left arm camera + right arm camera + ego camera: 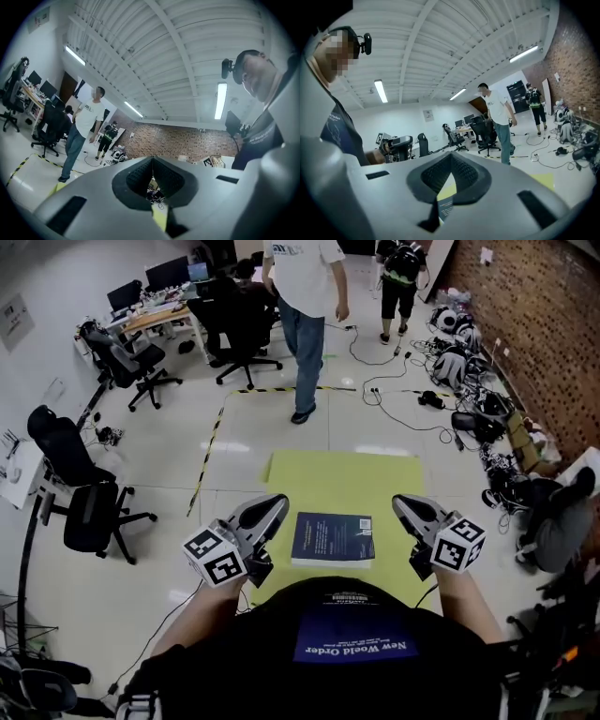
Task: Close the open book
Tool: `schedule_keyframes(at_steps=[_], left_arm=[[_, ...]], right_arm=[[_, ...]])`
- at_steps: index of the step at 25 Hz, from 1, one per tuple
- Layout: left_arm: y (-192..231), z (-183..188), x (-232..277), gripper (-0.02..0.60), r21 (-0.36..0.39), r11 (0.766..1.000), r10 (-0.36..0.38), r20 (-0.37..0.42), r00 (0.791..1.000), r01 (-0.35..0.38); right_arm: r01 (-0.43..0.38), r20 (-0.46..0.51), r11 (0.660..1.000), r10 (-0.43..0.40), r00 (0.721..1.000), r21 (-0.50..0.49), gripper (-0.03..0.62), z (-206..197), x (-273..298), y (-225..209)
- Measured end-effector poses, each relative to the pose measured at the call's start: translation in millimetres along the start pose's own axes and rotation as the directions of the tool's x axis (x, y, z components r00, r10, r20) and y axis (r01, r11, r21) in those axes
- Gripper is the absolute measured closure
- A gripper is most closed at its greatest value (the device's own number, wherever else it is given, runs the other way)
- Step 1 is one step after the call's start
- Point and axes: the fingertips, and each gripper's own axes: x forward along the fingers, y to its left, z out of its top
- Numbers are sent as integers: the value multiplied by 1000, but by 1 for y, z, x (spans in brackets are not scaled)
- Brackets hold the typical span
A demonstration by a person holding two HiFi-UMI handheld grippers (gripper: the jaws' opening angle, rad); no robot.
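- Grippers hover low on either side of the book, clear of it: the left gripper [277, 505] and the right gripper [403, 505] each have their jaws pressed together on nothing.
- Between them the dark blue book [333, 538] lies closed and flat, toward the near edge of the yellow mat [375, 479] on the floor.
- Beyond the mat's far edge stands a person [305, 296] in a white shirt.

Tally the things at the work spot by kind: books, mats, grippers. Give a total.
book: 1
yellow mat: 1
grippers: 2 (left gripper, right gripper)
total: 4
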Motion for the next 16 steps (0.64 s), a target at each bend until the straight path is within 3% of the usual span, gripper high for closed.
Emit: schedule_keyframes(at_steps=[16], left_arm=[[1, -1, -4, 574, 1, 1000, -4, -1, 1000, 4]], right_arm=[[-22, -42, 998, 19, 999, -58, 609, -5, 7, 11]])
